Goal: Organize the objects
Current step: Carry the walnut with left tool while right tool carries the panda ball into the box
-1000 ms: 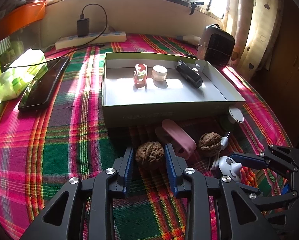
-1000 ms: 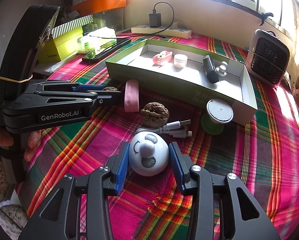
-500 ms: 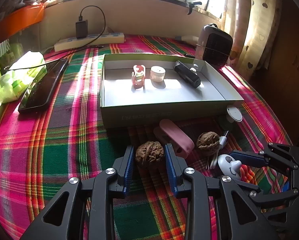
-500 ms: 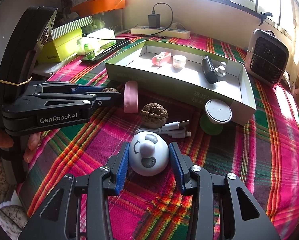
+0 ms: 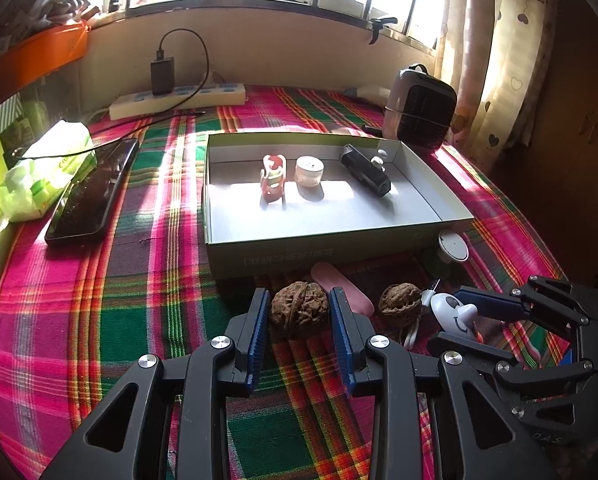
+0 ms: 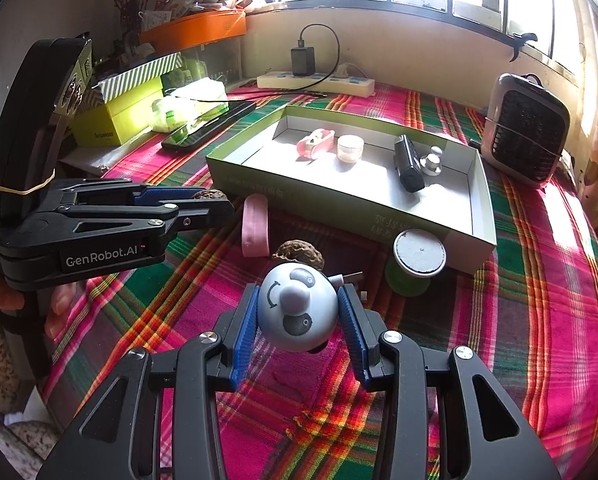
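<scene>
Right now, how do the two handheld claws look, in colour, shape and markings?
Both the left claw and right claw are black plastic frames with silver rivets and ribbed blue finger pads. The left one carries white "GenRobot.AI" lettering and a yellow rubber band.

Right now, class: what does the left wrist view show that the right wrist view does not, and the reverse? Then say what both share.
Only the left wrist view shows the walnut whole, clamped in the left gripper, and the heart-print curtain. Only the right wrist view shows the yellow box, the person's fingers, and the white round toy's full face in the right gripper. Both show the open box, a second walnut, the pink piece and the heater.
</scene>
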Tool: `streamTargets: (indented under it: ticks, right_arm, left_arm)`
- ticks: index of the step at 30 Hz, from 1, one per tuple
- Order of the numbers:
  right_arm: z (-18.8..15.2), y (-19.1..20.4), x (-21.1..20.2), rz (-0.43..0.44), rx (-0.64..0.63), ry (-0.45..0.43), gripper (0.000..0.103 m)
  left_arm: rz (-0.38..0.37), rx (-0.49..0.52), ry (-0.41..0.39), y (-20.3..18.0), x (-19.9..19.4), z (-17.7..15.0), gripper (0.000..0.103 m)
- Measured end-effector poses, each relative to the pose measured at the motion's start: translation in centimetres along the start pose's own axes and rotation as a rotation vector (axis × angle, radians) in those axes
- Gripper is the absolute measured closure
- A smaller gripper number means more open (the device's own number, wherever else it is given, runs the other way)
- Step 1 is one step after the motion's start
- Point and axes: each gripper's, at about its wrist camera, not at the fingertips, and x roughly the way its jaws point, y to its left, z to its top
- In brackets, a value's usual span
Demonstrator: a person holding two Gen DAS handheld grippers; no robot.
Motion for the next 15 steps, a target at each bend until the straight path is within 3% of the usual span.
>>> streamTargets:
  ticks: [15]
  right_arm:
    - [4.5, -2.0, 0.3, -0.025, 0.019, -0.063, 0.062]
  left_arm:
    - [-0.009, 0.005, -0.045, 0.6, 0.0, 3.3, 0.075]
